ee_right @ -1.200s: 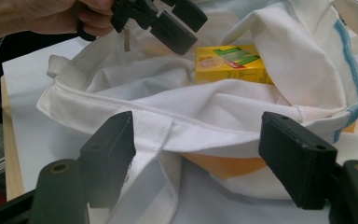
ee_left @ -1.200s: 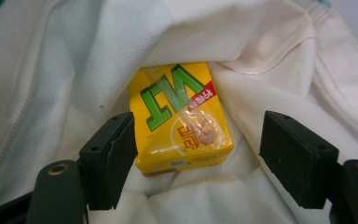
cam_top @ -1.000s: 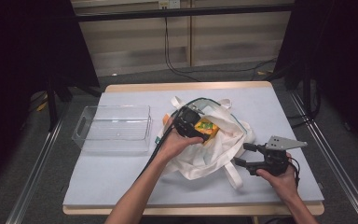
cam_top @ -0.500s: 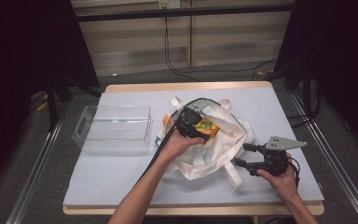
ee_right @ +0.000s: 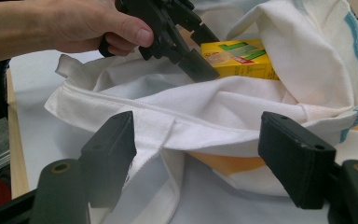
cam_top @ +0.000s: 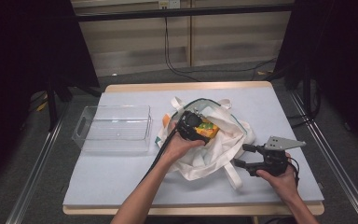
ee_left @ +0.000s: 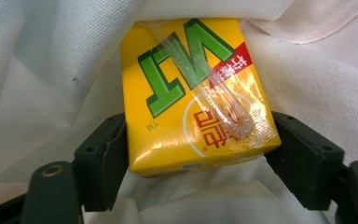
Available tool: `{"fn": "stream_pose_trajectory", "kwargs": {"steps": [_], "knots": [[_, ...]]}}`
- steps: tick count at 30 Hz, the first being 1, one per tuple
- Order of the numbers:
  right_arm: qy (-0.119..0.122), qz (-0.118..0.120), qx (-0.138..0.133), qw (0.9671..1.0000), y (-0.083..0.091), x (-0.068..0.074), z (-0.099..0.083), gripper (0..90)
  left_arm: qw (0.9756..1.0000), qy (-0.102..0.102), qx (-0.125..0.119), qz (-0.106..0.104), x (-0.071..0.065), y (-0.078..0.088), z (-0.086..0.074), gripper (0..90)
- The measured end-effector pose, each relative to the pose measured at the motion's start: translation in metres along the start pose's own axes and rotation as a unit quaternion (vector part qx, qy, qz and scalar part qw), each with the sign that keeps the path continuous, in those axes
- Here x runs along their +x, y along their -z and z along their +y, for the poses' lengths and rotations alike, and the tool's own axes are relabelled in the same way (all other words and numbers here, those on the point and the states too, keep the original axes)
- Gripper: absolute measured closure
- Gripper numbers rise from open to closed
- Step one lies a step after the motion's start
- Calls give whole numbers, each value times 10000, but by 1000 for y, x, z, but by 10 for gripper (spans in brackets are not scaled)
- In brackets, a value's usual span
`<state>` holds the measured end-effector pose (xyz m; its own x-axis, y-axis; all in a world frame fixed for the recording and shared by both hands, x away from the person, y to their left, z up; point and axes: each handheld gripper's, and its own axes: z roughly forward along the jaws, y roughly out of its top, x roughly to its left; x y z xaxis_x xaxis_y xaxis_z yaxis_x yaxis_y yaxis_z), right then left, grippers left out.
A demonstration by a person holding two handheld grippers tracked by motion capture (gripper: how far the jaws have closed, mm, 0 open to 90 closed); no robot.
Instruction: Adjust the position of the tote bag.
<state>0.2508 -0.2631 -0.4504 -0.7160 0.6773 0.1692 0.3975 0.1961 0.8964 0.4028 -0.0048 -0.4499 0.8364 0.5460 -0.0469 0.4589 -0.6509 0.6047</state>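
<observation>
Gripping: the left gripper point(ee_left: 196, 154) has its two black jaws on either side of a yellow carton point(ee_left: 198, 93), pads against the carton's sides; the jaws have just been closing in on it.
Carton: yellow drink box with green letters and a clear-wrapped straw point(ee_left: 214, 88) taped slantwise across its face; it lies in the open mouth of the bag point(ee_left: 46, 70), white cloth all round it.
Right gripper: the right gripper point(ee_right: 196, 163) has its jaws wide apart with nothing pinched between them; a fold and a seam of the bag point(ee_right: 214, 116) lie in front of the gap, and whether a pad touches the cloth cannot be told.
Right hand: in the high view the right gripper point(cam_top: 245, 156) sits near the table's front right, at the bag's right edge beside a loose strap point(cam_top: 231, 175).
Left hand: in the high view the left gripper point(cam_top: 200, 130) reaches into the middle of the bag point(cam_top: 223, 140), where the carton point(cam_top: 207, 127) shows yellow.
Bag: white tote with a blue-green trim, crumpled on the table point(cam_top: 121, 182), about centre.
Bin: a clear plastic bin point(cam_top: 114, 128) stands left of the bag, apart from it.
</observation>
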Motion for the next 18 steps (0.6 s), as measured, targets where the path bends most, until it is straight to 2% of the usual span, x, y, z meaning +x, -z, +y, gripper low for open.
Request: {"fn": "stream_pose_trajectory", "kwargs": {"steps": [2, 9, 11, 15, 16, 18], "knots": [[-12, 6, -10, 10000, 0, 0, 0, 272, 10000, 16, 25, 40, -1, 1, 0, 268], [14, 23, 23, 10000, 0, 0, 0, 270, 9999, 42, 61, -126, 1, 12, 0, 273], [16, 23, 23, 10000, 0, 1, 1, 270, 9997, 166, 36, -158, 2, 16, 1, 274], [26, 17, 31, 10000, -1, 1, 1, 270, 9997, 90, 98, -220, 4, 24, 2, 275], [16, 22, 29, 10000, -1, 1, 1, 269, 9994, 124, 154, -267, 4, 26, 2, 275], [18, -2, 5, 10000, 0, 1, 1, 260, 9995, 90, 158, -240, 5, 32, 2, 276]]}}
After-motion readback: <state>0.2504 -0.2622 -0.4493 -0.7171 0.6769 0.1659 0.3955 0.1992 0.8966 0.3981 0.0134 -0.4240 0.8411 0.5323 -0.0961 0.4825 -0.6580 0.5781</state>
